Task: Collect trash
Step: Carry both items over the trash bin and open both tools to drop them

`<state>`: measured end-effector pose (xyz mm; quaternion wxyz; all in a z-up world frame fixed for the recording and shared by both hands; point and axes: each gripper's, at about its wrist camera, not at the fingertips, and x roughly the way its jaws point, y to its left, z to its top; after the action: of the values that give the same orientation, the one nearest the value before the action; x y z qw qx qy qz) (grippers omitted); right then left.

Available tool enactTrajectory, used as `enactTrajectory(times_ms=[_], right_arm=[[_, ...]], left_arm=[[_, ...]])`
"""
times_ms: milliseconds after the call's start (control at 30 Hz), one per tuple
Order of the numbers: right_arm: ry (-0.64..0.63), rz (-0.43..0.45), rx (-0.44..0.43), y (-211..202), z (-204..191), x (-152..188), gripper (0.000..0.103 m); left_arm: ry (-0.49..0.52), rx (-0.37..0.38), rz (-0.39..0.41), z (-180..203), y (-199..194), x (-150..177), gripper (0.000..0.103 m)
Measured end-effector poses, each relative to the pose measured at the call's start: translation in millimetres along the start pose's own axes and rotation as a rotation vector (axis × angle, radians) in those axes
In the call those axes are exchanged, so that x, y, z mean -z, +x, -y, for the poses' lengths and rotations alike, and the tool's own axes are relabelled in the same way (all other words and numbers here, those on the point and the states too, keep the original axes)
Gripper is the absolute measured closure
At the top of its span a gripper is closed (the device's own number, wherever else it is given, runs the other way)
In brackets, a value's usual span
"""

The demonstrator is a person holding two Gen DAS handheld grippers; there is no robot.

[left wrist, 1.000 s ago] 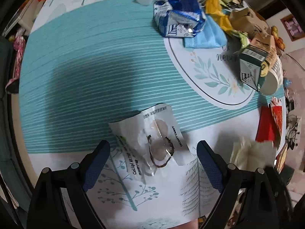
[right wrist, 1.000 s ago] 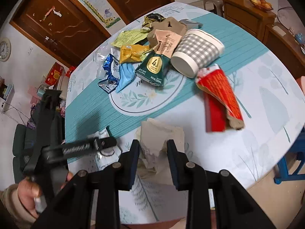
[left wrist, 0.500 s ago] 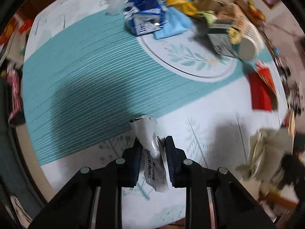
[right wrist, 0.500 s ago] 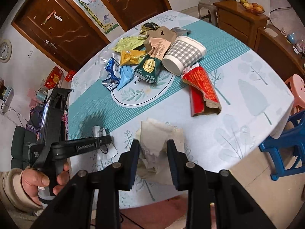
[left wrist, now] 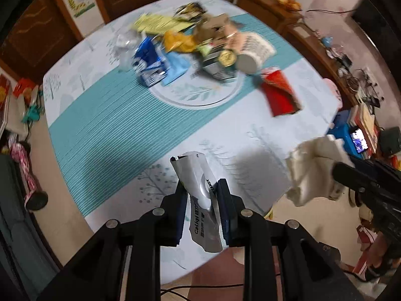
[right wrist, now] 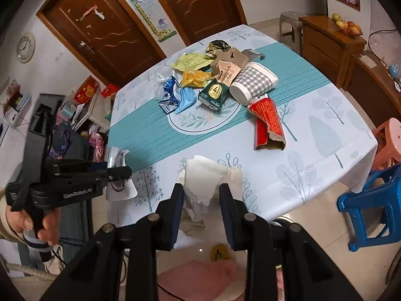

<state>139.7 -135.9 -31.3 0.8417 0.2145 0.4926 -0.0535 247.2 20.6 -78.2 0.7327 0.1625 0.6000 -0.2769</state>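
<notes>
Left gripper [left wrist: 202,188] clamps a creased silver candy wrapper [left wrist: 200,193], print partly blurred; right gripper [right wrist: 200,193] grips crumpled off-white tissue [right wrist: 203,183].

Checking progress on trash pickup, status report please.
Left tool shut on candy wrapper. Right tool shut on crumpled paper. Trash pile remains on table.
</notes>
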Motion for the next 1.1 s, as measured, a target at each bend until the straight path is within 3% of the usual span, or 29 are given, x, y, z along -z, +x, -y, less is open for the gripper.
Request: enactTrajectory(times_ms=[33, 233, 367, 533, 767, 1100], right_arm=[[-0.005, 0.002, -0.006, -3.5, 2.1, 1.7, 0.074], [-0.067, -0.008, -0.066, -31.0, 37.9, 18.3, 0.074], [-0.103, -0.032, -0.094, -45.1, 77.3, 29.4, 0.074], [-0.146, -0.099, -0.149, -45.0, 135.1, 51.6, 0.074], [-0.120, -0.173, -0.154, -0.4, 200.7, 90.6, 0.074], [0.121, -0.213, -0.133, 143.2, 287.3, 187.5, 0.074]], left_arm=[[0.006, 0.009, 0.009, 0.5, -20.0, 11.5, 0.081], [-0.041, 0.038, 0.070, 55.6, -41.9, 41.2, 0.081], [-0.093, 0.059, 0.086, 109.4, -36.1, 69.2, 0.081], [-0.140, 0.054, 0.073, 178.1, -1.9, 98.1, 0.081], [-0.221, 0.021, 0.047, 220.0, 82.7, 118.1, 0.081], [-0.154, 0.001, -0.054, 234.3, 250.5, 152.0, 0.080]])
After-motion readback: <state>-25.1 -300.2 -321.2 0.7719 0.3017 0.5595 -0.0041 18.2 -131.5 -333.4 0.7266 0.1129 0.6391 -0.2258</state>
